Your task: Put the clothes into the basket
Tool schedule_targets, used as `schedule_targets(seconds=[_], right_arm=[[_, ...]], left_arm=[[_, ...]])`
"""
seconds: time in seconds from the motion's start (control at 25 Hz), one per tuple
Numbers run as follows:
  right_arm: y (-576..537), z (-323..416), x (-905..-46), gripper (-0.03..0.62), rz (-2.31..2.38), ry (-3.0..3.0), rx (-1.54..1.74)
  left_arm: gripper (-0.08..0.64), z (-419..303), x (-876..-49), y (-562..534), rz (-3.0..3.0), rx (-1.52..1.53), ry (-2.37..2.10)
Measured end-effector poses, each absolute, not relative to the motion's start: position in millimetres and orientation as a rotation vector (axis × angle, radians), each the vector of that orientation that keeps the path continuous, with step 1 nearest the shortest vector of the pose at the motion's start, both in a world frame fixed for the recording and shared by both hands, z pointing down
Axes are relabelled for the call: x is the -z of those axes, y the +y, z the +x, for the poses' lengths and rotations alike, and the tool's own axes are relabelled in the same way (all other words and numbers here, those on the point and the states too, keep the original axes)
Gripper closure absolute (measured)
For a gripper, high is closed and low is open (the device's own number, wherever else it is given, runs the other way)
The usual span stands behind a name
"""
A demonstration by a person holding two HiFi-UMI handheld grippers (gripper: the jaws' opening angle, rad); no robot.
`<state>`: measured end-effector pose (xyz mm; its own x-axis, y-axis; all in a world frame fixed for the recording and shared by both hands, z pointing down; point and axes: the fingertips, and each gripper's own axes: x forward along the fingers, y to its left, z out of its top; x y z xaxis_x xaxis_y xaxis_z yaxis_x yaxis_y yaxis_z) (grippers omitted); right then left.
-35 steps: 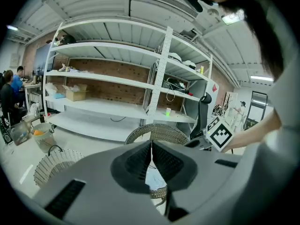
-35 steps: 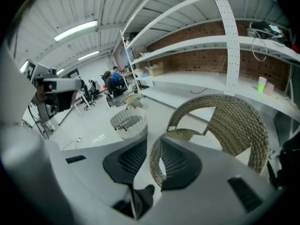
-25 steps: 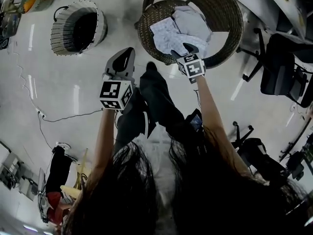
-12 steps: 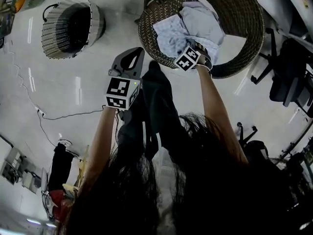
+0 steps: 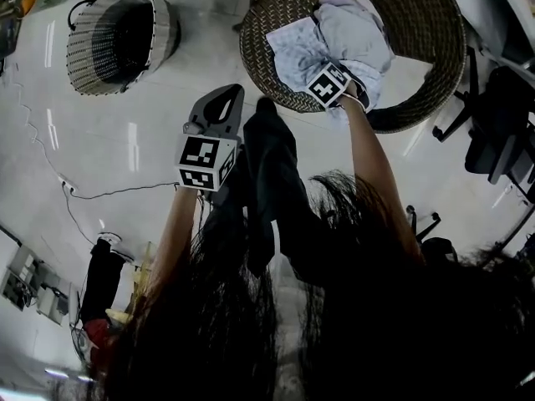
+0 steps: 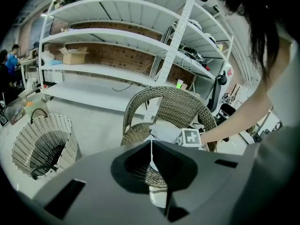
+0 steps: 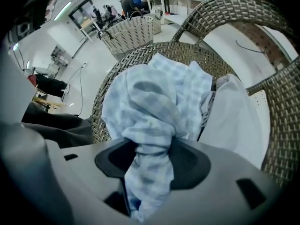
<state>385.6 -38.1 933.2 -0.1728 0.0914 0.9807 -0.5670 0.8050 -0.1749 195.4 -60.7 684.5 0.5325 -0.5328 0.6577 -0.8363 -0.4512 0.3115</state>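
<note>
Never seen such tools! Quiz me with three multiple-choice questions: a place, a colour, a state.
1. Where do the clothes lie? A basket B chair C floor
2. The cloth in the right gripper is: A red B black C pale blue check
3. The left gripper's jaws are: A together B wide apart C on cloth
B: they are heaped on its seat. C: its check shows; the jaws have just been closing with that cloth between them. A: only a thin seam shows between them.
</note>
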Motion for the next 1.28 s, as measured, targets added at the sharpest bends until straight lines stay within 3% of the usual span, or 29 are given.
schedule_targets(seconds=[0.16,0.24,0.88,1.28], right_arm=[[-35,387,-923,0.466,0.459,-1.617,-0.689],[-34,390,-911,0.486,0.526,-1.612,-0.763],[-29,373,-718,0.492,1.274,-1.884,-1.739],[-30,294,-570,0.492,1.220,-2.162,-1.874]], left_arm=[[0.540,186,-671,-54,2.144,-0.614,-1.132],[0.540,179,-661,-49,2.148,-0.607,-1.150],[0.540,99,-566,10,2.199,-0.490,-1.284],[0.540,50,-500,52,2.276,-0.454,-1.358]])
